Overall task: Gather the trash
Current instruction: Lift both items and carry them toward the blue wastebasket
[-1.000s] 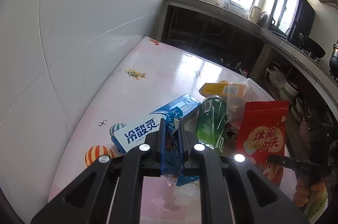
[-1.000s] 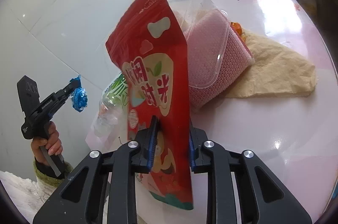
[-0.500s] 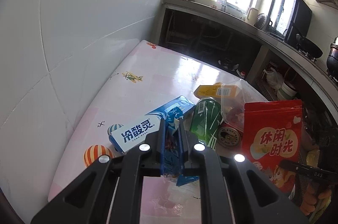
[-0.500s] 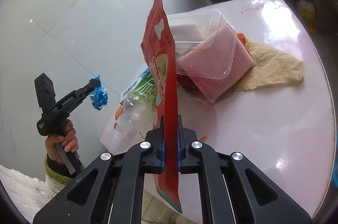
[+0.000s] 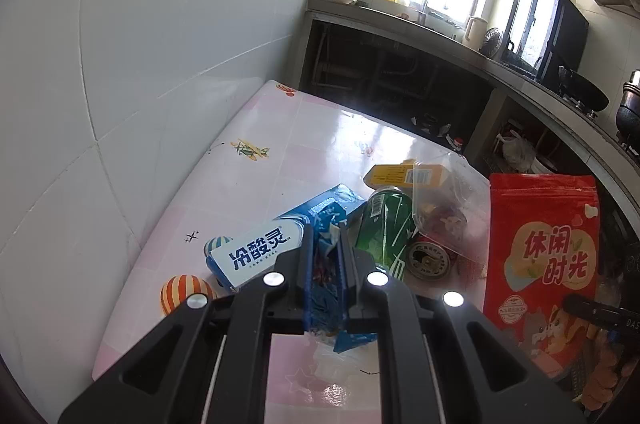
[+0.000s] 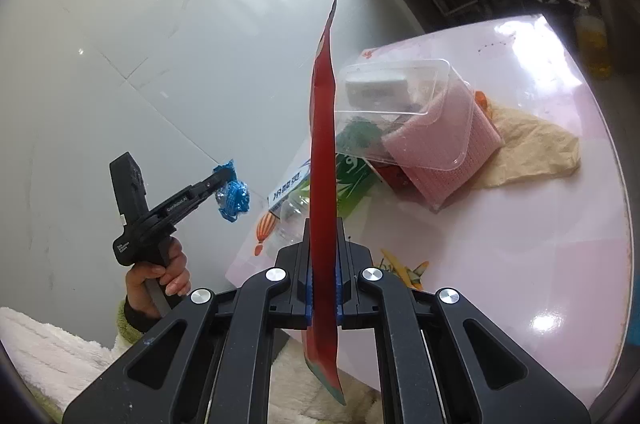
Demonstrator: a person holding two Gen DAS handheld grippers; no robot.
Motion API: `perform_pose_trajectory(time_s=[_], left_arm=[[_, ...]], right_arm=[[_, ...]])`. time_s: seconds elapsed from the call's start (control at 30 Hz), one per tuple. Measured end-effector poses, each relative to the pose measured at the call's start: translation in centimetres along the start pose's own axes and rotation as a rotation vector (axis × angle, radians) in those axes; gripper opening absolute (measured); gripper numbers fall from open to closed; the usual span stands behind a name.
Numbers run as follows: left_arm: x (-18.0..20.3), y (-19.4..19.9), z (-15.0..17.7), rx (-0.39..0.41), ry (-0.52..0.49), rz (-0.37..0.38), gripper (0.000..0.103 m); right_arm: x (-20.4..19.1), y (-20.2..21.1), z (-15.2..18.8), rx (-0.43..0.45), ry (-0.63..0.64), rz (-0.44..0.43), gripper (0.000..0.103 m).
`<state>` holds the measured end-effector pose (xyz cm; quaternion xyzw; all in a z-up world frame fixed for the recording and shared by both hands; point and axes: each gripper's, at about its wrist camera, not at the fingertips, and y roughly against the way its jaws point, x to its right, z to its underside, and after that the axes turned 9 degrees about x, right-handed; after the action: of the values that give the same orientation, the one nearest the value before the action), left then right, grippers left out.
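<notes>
Left claw (image 5: 325,256) clenched on blue wrapper (image 5: 326,288), clear of bench (image 5: 280,160). Right claw (image 6: 323,264) clamped on red pouch (image 6: 323,152) (edge-on, upright), pile at 1 o'clock; both presumably held aloft for disposal.

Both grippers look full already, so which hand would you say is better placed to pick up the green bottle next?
Neither yet. The left gripper is shut on a blue wrapper, the right gripper on the red snack bag. After emptying, probably left: the green bottle lies just ahead of its fingers.
</notes>
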<state>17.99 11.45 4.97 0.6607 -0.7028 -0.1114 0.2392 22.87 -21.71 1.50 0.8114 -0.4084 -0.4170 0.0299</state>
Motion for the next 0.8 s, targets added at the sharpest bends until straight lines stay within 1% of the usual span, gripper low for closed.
perform_pose_trajectory(time_s=[0.27,0.53,0.8], left_arm=[[0.0,-0.1,0.0,-0.001,0.000,0.001,0.009],[0.6,0.3,-0.1,0.004,-0.010,0.012,0.009],[0.9,0.2,-0.3,0.008,-0.018,0.018,0.009]], right_arm=[[-0.8,1.7,-0.9,0.049,0.006,-0.031,0.006],[-0.2,3.1,-1.5,0.084,-0.015,-0.036,0.006],[0.2,3.7,-1.3,0.101,-0.019,-0.035,0.006]])
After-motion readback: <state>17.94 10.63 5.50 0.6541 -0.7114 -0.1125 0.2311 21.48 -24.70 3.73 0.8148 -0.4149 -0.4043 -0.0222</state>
